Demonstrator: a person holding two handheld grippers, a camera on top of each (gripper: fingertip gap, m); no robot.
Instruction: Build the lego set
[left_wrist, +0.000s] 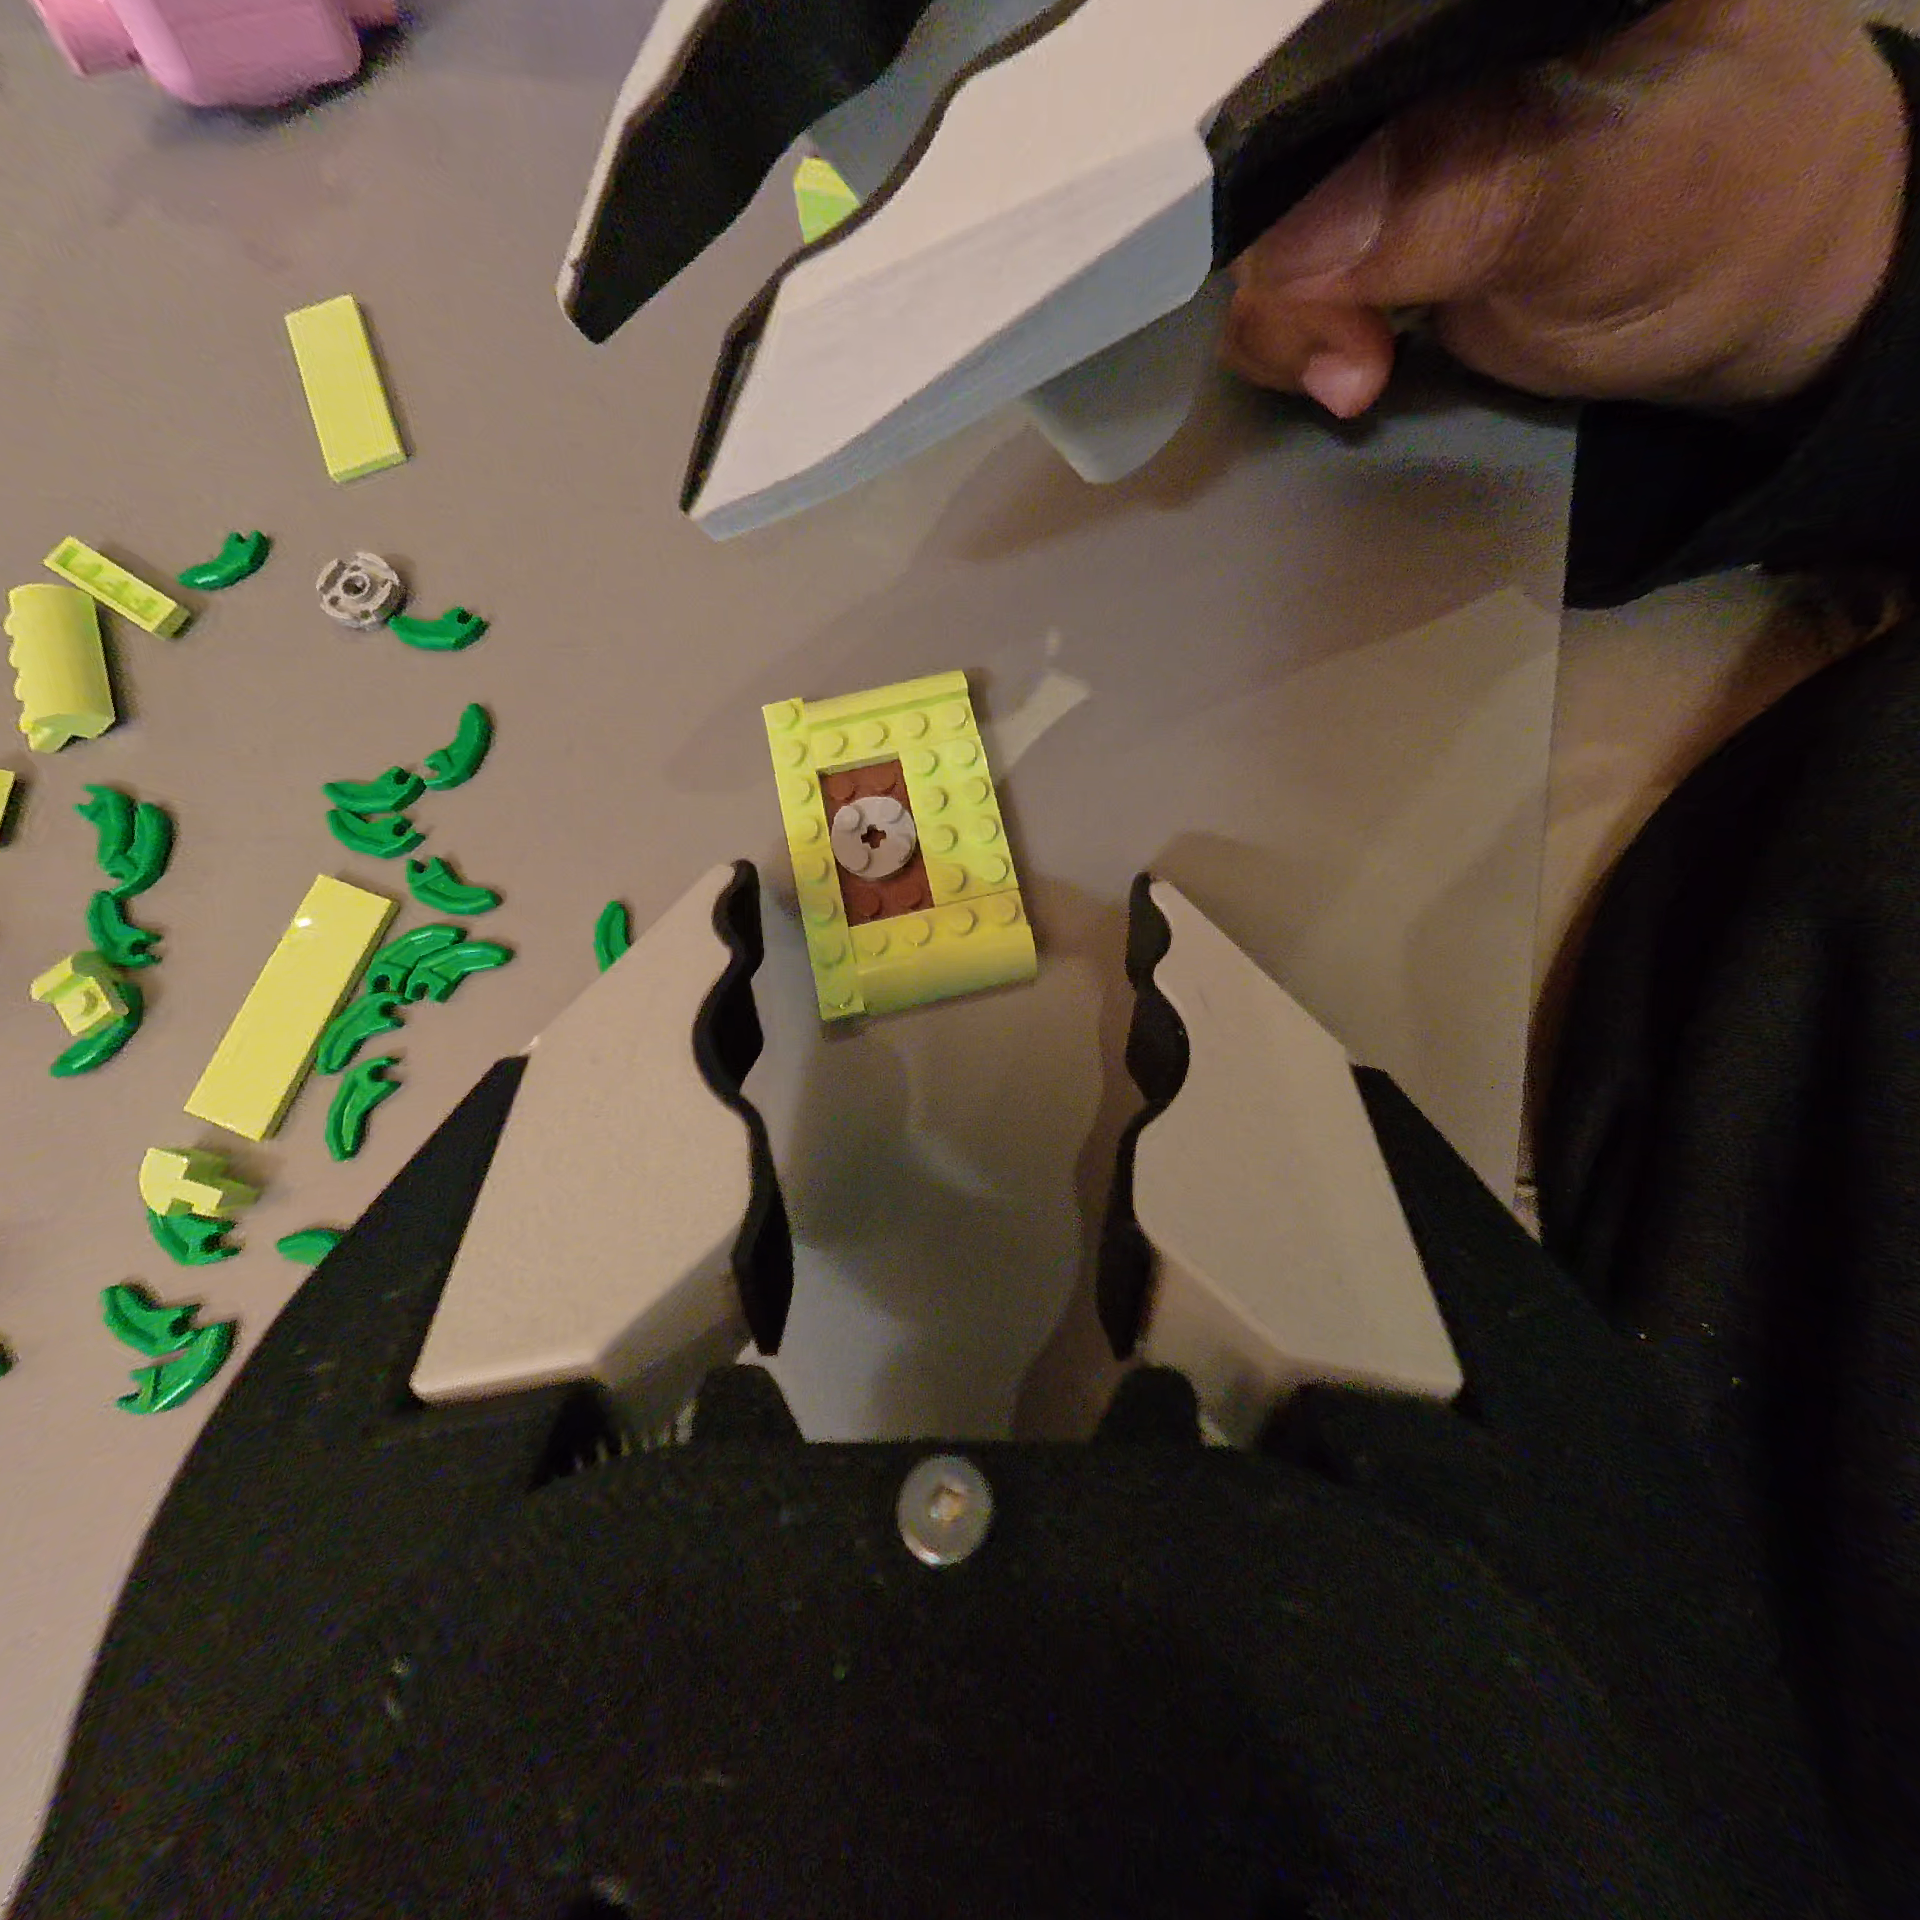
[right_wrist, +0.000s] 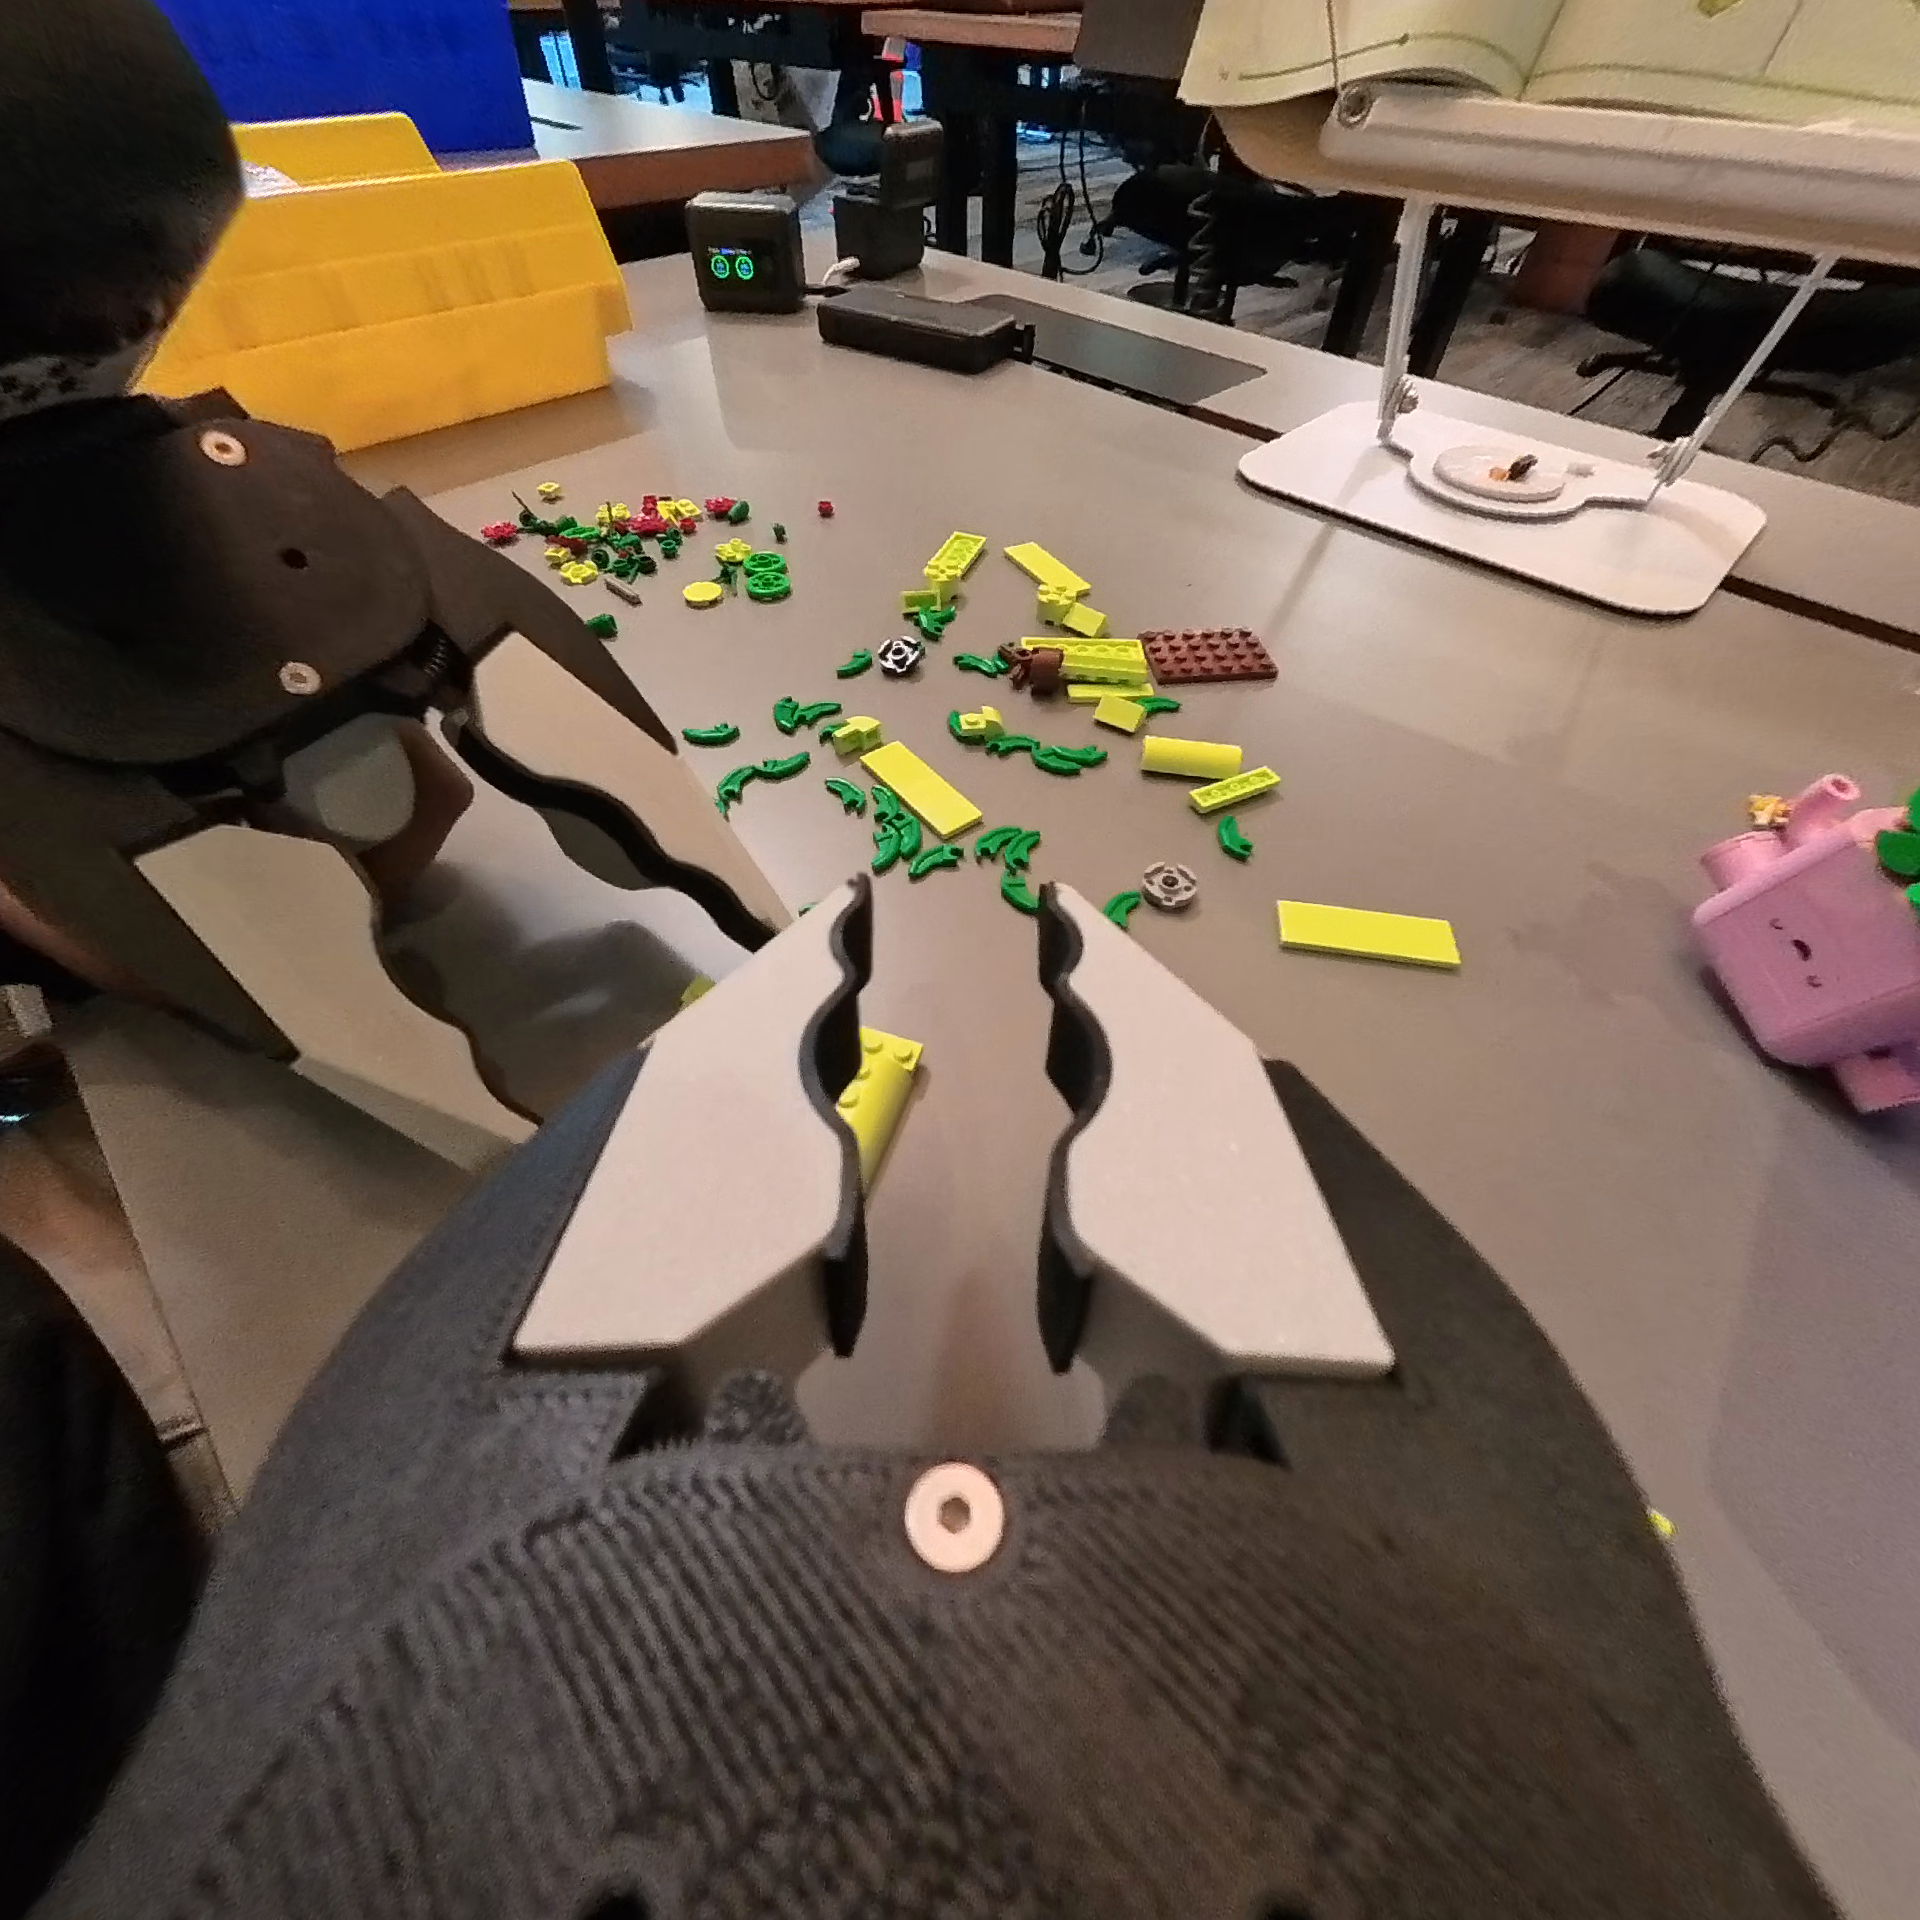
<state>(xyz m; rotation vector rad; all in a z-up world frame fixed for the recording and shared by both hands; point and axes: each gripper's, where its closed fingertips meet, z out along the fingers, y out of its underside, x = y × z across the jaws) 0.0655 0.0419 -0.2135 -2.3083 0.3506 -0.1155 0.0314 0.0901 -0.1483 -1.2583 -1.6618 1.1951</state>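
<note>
Between the spread, empty fingers of the left gripper (left_wrist: 940, 883), just beyond the tips: the lime base assembly (left_wrist: 902, 840) on the grey table (left_wrist: 1247, 644), one grey round plate (left_wrist: 873, 831) seated on its brown centre. Above, right gripper (left_wrist: 644, 405) likewise parted, holding nothing. Best steadied squarely by both long edges before pressing. Nearby: three flat lime tiles (left_wrist: 345, 387), one loose grey round (left_wrist: 355, 589), green leaves (left_wrist: 447, 961) too many to count.

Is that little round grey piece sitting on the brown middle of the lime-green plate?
Yes, the round grey piece sits on the brown centre of the lime-green plate.
</note>
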